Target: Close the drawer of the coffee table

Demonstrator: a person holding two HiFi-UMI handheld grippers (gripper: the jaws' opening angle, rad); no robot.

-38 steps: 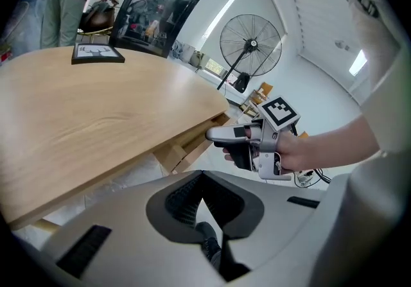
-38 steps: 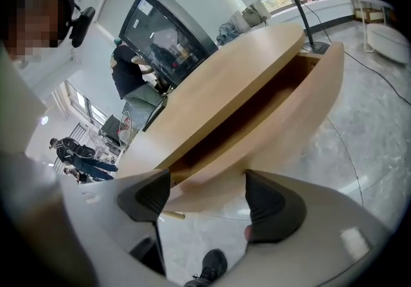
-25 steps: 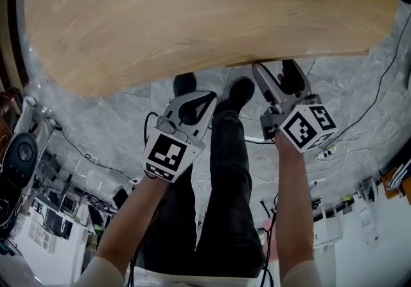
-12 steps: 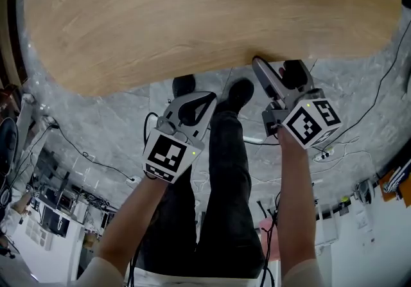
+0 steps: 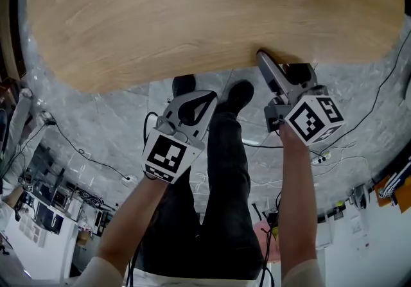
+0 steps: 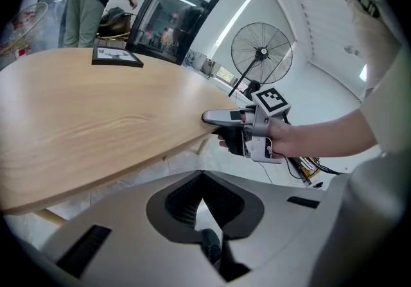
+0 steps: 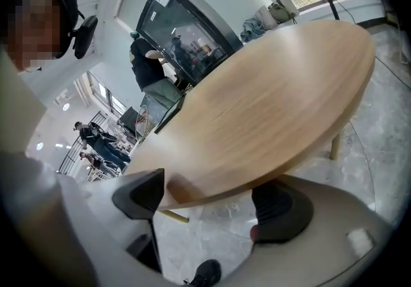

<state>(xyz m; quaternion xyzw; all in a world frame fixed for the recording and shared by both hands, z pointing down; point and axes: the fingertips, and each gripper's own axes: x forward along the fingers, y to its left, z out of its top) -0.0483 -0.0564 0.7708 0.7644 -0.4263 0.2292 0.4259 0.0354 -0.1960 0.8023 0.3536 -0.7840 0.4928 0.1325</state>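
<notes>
The light wooden oval coffee table (image 5: pixel 192 16) fills the top of the head view. No drawer shows in any view. My right gripper (image 5: pixel 280 69) is open at the table's near rim, one jaw beside the edge and the other tucked under it. In the right gripper view the table edge (image 7: pixel 212 192) runs between the spread jaws of the right gripper (image 7: pixel 209 201). The left gripper view shows the right gripper (image 6: pixel 221 130) at the rim too. My left gripper (image 5: pixel 207 98) hangs shut over the floor, short of the table, holding nothing; its jaws meet in its own view, left gripper (image 6: pixel 203 178).
A framed picture (image 6: pixel 117 56) lies on the far side of the tabletop. A standing fan (image 6: pixel 262 54) is behind the table. Cables (image 5: pixel 347 144) trail over the marble floor. The person's legs and black shoes (image 5: pixel 237 94) are below the grippers. Other people stand far off.
The right gripper has moved forward to the table's rim, so its jaw tips now sit at and under the edge. The left gripper has stayed put.
</notes>
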